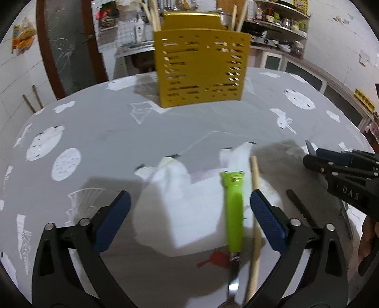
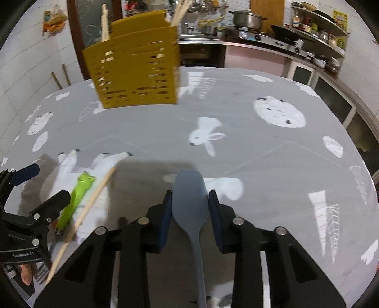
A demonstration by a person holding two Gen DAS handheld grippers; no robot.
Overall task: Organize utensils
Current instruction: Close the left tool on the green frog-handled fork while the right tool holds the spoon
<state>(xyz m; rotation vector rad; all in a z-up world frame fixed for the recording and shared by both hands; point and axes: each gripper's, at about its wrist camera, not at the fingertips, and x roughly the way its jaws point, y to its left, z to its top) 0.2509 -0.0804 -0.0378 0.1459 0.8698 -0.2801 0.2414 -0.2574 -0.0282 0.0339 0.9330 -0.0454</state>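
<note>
Utensils are lying and being held at the near edge of the table (image 2: 260, 123), which is wearing a grey cloth with white prints. The right claw (image 2: 189, 201) is gripping a grey spatula (image 2: 189, 196) by its blade, one blue pad pressing on each side, the handle running back under the claw. The left claw (image 1: 189, 208) is standing wide, its pads touching nothing. Between its fingers, near the right one, a spoon (image 1: 233, 213) with a green frog handle is lying on the cloth, metal end toward the camera. A wooden stick (image 1: 255, 213) is lying just beside the spoon, touching or almost touching that right finger; I cannot tell which. A dark utensil (image 1: 300, 210) is lying further toward the right claw, too blurred to name. At the far edge, well apart from all this, a yellow slotted holder (image 1: 201, 68) is standing upright, with wooden sticks (image 1: 154, 14) poking out of its top.
</note>
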